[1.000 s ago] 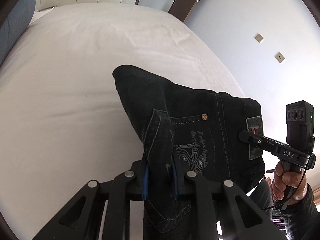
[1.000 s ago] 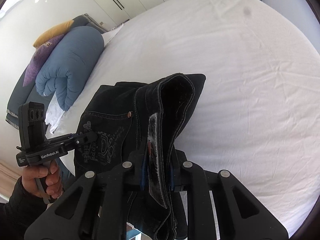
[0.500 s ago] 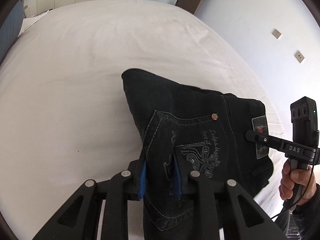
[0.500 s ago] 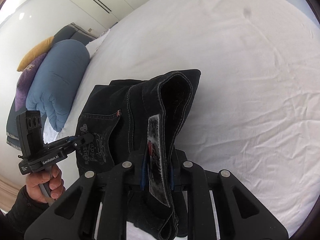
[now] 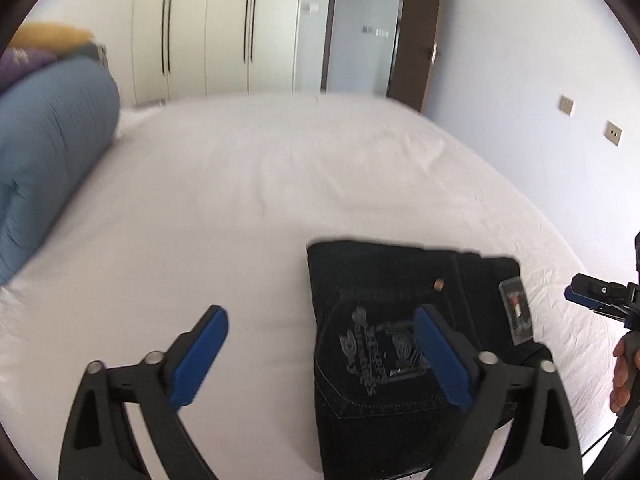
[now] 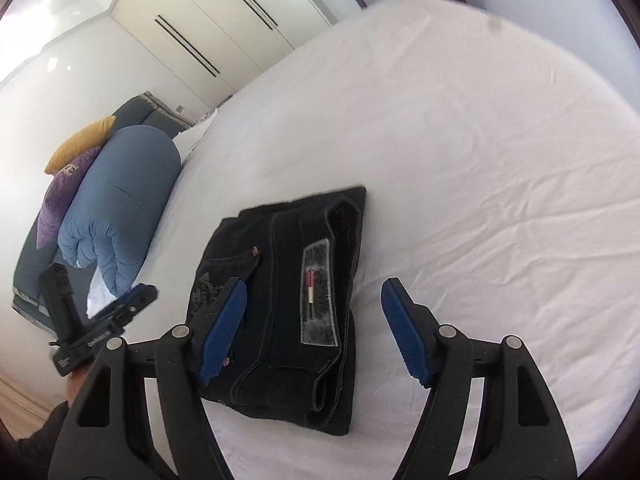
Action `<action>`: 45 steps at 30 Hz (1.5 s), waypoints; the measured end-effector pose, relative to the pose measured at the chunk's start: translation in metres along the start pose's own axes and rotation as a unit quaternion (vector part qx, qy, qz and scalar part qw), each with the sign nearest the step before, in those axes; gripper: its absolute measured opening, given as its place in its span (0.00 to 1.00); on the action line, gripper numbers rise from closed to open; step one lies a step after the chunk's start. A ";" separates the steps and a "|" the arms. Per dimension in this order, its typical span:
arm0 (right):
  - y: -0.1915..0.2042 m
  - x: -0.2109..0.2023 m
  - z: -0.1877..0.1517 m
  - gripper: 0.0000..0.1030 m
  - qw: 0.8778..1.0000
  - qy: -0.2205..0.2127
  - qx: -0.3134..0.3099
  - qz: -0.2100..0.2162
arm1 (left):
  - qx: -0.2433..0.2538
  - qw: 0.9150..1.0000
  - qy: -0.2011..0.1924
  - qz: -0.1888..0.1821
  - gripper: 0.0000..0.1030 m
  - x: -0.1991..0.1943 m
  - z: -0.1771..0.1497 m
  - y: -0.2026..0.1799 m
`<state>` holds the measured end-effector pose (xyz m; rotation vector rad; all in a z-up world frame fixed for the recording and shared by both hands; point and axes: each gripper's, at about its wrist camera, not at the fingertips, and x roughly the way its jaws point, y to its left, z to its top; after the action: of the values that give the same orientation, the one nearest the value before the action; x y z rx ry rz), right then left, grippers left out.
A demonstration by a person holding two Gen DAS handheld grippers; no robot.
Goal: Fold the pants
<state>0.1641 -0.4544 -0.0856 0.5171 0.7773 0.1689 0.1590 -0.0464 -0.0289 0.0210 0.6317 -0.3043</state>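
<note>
pants (image 5: 400,360) near end cut off, pocket print partly hidden

Each camera sits just behind its own jaws and looks forward and downward along them at the bed (image 5: 280,184).

The left wrist view faces the wardrobe (image 5: 224,28) and door (image 5: 416,36) at the far end. The pants (image 5: 384,320) lie close, behind the right-hand jaw and past it; the right gripper (image 5: 592,296) shows at the frame's right edge.

The right wrist view looks across the bed (image 6: 460,128) at a slant, with the pants (image 6: 288,300) near, between the jaws and toward the left-hand one. The left gripper (image 6: 132,300) shows left of the jaws, the duvet (image 6: 120,208) beyond it.

Both views share the pants, the white sheet, the wardrobe (image 6: 208,28) and the duvet (image 5: 48,148), and each catches the other gripper.
</note>
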 end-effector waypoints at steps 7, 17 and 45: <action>0.126 -0.143 0.016 0.77 0.966 -0.208 -0.147 -0.053 | 0.065 0.970 -0.213 0.097 1.00 -0.157 0.036 -0.036; 0.253 -0.328 -0.030 1.00 0.820 -0.488 -0.260 -0.150 | 0.031 0.948 -0.272 0.163 1.00 -0.299 0.074 -0.030; 0.164 -0.171 -0.108 1.00 0.960 -0.081 -0.108 -0.244 | -0.034 0.990 0.087 0.103 1.00 -0.182 -0.046 -0.039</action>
<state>-0.0262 -0.3280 0.0394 0.1195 0.6951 -0.2425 -0.0179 -0.0284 0.0435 0.0467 0.8059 -0.0802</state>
